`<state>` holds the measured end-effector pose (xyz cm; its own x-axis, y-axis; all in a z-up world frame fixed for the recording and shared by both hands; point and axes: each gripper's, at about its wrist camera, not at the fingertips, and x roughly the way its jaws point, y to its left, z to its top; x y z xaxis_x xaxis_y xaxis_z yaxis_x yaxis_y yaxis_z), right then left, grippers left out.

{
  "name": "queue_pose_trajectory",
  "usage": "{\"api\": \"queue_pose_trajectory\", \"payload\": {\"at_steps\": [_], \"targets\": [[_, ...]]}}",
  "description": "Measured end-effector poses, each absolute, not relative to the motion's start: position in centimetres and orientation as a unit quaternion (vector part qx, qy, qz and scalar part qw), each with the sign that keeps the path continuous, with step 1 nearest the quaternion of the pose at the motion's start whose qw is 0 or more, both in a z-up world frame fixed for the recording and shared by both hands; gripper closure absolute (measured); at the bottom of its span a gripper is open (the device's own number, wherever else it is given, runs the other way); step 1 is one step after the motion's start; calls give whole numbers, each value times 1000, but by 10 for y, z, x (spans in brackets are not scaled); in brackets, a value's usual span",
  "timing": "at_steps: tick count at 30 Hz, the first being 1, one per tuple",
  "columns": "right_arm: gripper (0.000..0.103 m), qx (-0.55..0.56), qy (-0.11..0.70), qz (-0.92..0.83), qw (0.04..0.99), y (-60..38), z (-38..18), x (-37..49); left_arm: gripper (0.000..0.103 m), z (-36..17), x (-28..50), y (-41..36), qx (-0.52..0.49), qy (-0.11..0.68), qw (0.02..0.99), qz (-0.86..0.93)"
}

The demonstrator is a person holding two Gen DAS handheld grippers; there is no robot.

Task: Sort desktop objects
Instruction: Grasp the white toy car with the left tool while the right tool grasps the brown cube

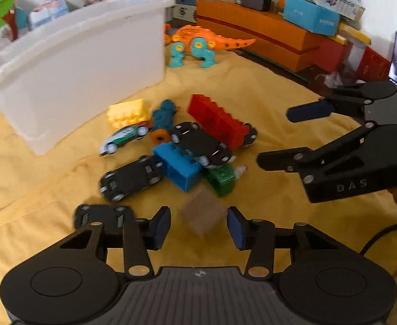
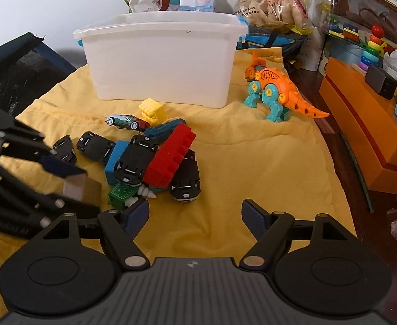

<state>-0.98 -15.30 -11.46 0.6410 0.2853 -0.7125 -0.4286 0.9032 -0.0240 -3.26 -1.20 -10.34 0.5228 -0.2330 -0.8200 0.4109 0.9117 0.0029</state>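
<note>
A pile of toys lies on the yellow cloth (image 1: 266, 108): a red brick (image 1: 214, 117), a blue brick (image 1: 178, 166), a yellow brick (image 1: 128, 112), a green brick (image 1: 222, 178) and several upturned black toy cars (image 1: 130, 177). A brown wooden cube (image 1: 202, 215) sits blurred between the spread fingers of my left gripper (image 1: 198, 227), which is open. In the right wrist view the cube (image 2: 83, 188) lies between the left gripper's fingers (image 2: 63, 166). My right gripper (image 2: 194, 216) is open and empty, just in front of the pile (image 2: 157, 157); it also shows in the left wrist view (image 1: 279, 135).
A white plastic bin (image 1: 76, 65) stands behind the pile, also in the right wrist view (image 2: 160, 62). An orange toy dinosaur (image 2: 277, 92) stands right of the bin. Orange boxes (image 2: 366, 124) and clutter line the right side. Bags of goods stand behind the bin.
</note>
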Motion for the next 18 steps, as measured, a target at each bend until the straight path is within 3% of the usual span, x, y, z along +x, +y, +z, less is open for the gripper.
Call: {"api": "queue_pose_trajectory", "payload": {"at_steps": [8,10,13,18], "targets": [[30,-94,374,240,891,-145,-114,-14,52,-99,-34,13,87,449,880,-127],[43,-103,374,250,887,-139,-113,-14,52,-98,-34,11,93,446,881,-129],[54,-130,378,259,879,-130,-114,-16,52,-98,-36,2,120,441,879,-137],[55,-103,353,340,865,-122,-103,-24,52,-93,-39,13,123,434,885,-114]]}}
